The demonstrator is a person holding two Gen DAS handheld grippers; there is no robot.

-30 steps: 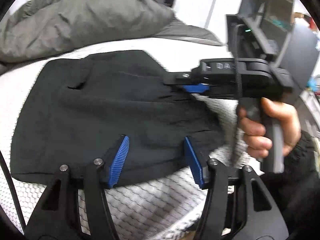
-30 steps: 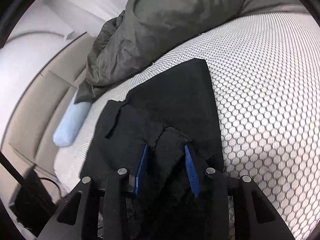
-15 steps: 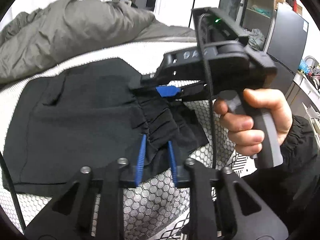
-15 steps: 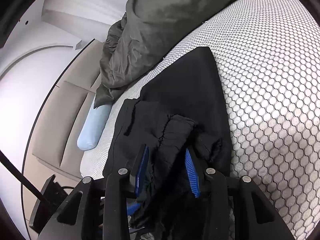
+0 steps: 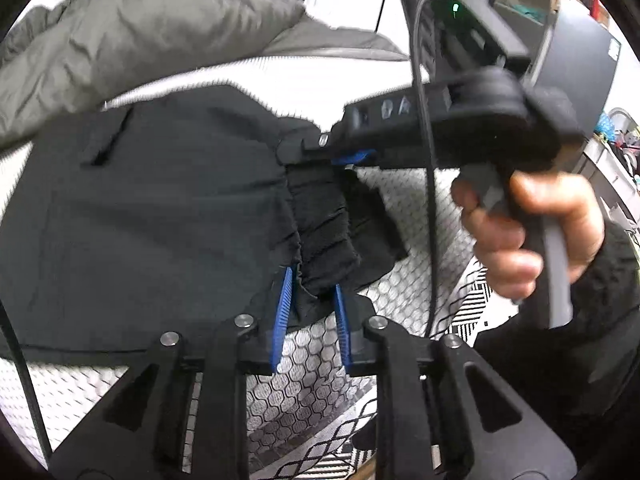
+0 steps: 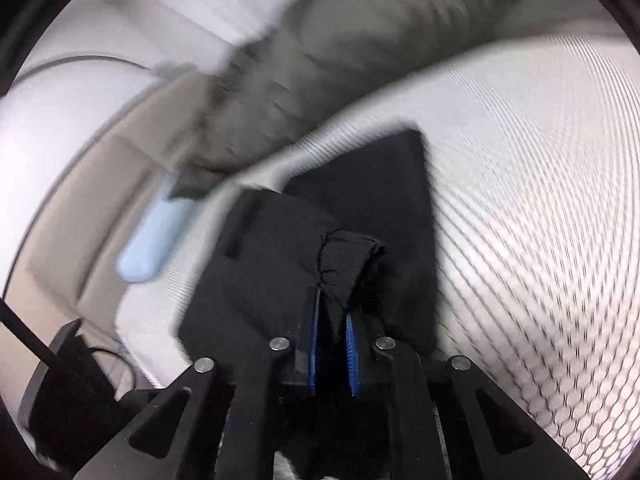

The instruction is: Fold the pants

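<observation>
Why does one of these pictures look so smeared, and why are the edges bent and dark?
Right wrist view: motion blur streaks the grey duvet and the honeycomb bed cover; the black pants near the right gripper stay fairly sharp. Left wrist view: crisper, only slightly soft around the hand. Both views: the fisheye lens curves straight lines and leaves black corners.

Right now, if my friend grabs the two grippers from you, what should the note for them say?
Left gripper: just closed, pinching the waistband of the pants.
Right gripper: just closed, pinching the waistband further along.
Pants: black, lying mostly flat on the bed, grey duvet behind them.
Done: both grips on the waistband.
Left: probably lift the waistband and carry it over to make the fold, then smooth it.
</observation>
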